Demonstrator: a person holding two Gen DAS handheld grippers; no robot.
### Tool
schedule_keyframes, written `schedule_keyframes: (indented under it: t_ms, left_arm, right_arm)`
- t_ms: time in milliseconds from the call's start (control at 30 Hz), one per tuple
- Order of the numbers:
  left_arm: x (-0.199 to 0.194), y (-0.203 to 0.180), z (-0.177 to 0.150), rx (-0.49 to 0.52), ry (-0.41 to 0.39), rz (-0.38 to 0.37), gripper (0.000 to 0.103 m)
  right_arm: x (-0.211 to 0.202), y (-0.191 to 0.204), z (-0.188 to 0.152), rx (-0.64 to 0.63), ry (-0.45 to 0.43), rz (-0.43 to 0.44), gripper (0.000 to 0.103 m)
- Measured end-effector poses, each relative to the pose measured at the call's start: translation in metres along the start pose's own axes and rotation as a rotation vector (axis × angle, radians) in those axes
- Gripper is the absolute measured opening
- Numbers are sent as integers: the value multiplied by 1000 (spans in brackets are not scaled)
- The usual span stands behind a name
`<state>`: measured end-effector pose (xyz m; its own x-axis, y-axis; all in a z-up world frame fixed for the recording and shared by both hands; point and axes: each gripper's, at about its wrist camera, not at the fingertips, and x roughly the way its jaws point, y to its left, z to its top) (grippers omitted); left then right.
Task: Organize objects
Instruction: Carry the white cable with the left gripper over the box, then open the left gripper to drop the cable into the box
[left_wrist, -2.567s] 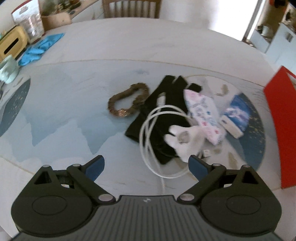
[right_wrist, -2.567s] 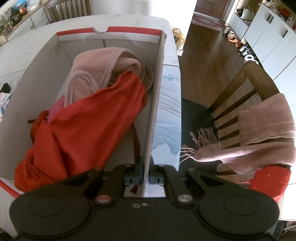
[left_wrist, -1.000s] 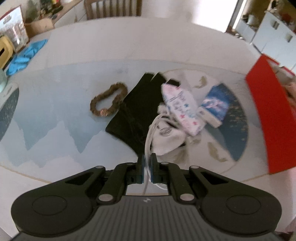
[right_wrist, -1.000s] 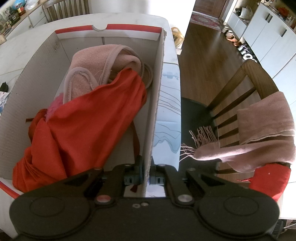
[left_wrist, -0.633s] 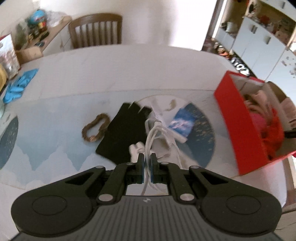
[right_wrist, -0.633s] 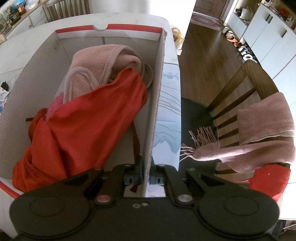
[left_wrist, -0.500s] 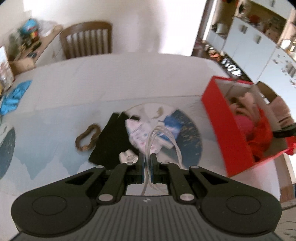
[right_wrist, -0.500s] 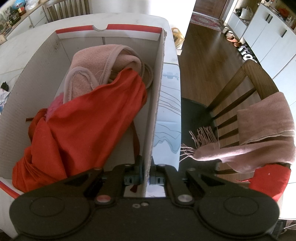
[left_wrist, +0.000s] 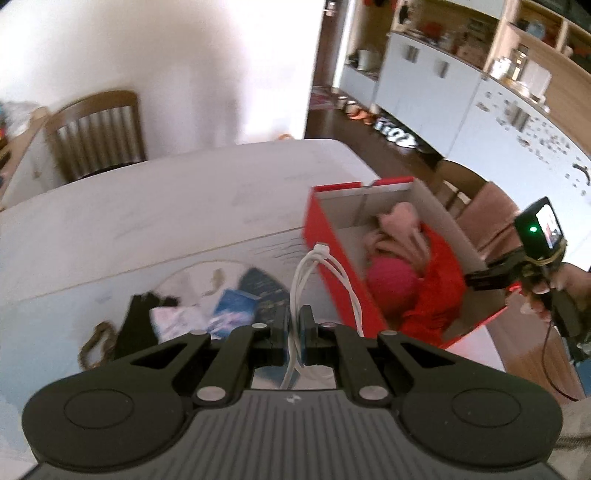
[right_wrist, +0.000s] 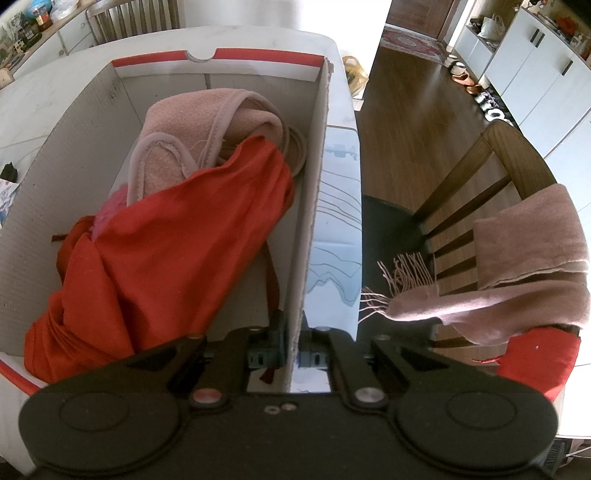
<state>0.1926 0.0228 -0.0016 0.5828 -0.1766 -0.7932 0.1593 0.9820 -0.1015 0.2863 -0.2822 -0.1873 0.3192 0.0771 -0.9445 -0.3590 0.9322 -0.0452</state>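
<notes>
White cable (left_wrist: 325, 273) is what worries me most: my left gripper (left_wrist: 294, 325) has its jaws pinched nearly shut on only a strand or two of the coil, low down, so the rest of the loops stand up loose above the pads with the plug end at the top. I judge that a quick swing toward the red box (left_wrist: 332, 266) could let a loop catch on the near wall, or let the thin cord slide through the pads and fall back on the table (left_wrist: 155, 206) short of the opening. The box looks fairly full, with a red cloth (right_wrist: 177, 236) and a pink fleece piece (right_wrist: 184, 136) heaped inside, so a springy coil dropped on top might well roll or uncurl over the rim. My right gripper (right_wrist: 291, 354) is clamped narrow on the box's cardboard side wall (right_wrist: 314, 192), which I take as steadying it; if that grip shifts, the box could slide toward the table edge and the chair (right_wrist: 480, 192) beside it. The cable itself is thin, glossy and white, wound in a few loose loops, hanging in the air in front of the box's near red wall. A black cloth (left_wrist: 135, 325), a patterned pouch (left_wrist: 173, 319) and a blue packet (left_wrist: 232, 310) lie on the table below, not yet sorted.
</notes>
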Motion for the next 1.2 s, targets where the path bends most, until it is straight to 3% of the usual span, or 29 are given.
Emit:
schedule_keyframes:
  t_ms: [433,967,1200]
  left_arm:
    - [59,-90,34,102,7,-167,4]
    - [126,-156,35,216,55,-247,5]
    - [155,-164,23,248,126,-229,5]
  right_arm:
    - [-1,2,1,-1,1,0,4]
    - [1,5,4,-8,4,6,4]
    - [1,6,5,-19,6,7,4]
